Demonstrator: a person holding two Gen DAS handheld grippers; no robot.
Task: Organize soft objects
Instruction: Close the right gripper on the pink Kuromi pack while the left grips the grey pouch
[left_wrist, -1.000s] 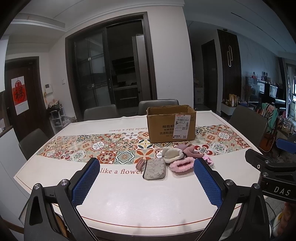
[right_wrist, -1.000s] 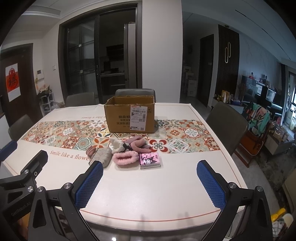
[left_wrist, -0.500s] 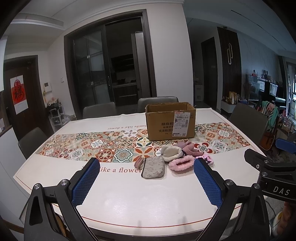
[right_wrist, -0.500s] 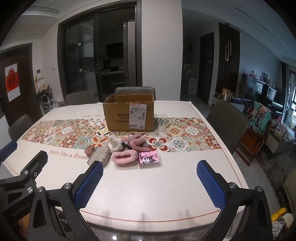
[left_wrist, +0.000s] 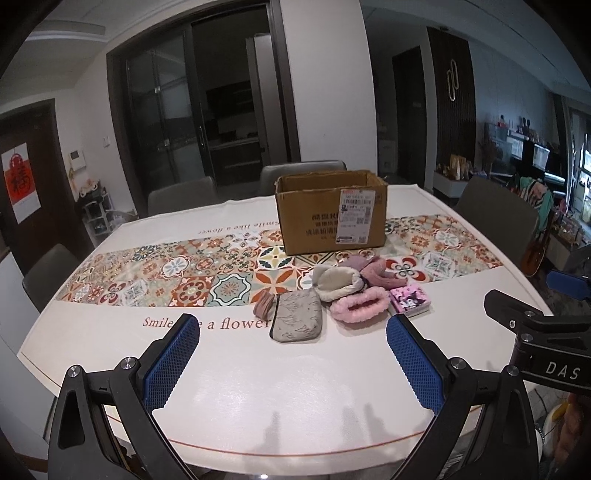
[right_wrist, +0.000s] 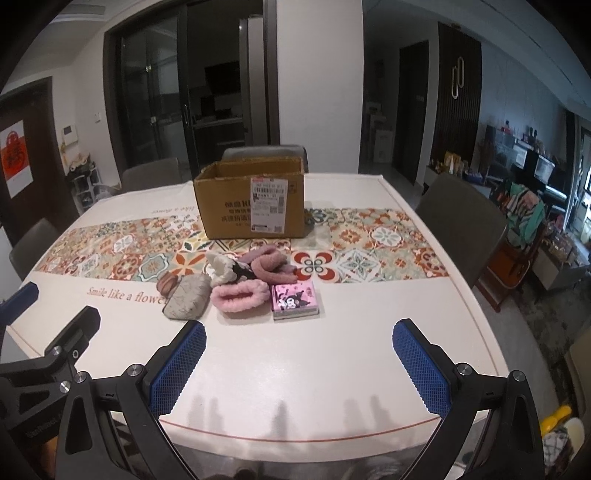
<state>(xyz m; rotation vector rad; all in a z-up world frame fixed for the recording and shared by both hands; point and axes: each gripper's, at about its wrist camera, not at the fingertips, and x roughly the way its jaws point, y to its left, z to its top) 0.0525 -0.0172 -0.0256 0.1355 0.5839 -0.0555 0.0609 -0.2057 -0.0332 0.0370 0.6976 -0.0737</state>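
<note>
Cardboard box (left_wrist: 330, 211) behind the soft pile (left_wrist: 341, 288) — both tools (left_wrist: 293, 363) (right_wrist: 299, 363) spread wide, empty, nothing between.

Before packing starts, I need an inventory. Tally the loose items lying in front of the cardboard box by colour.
Pink or mauve: 4: fluffy pink piece, mauve plush piece, pink cartoon-print packet, small dusty-pink pouch
Grey: 1: grey zip pouch
Cream: 1: cream plush piece
Total: 6
</note>
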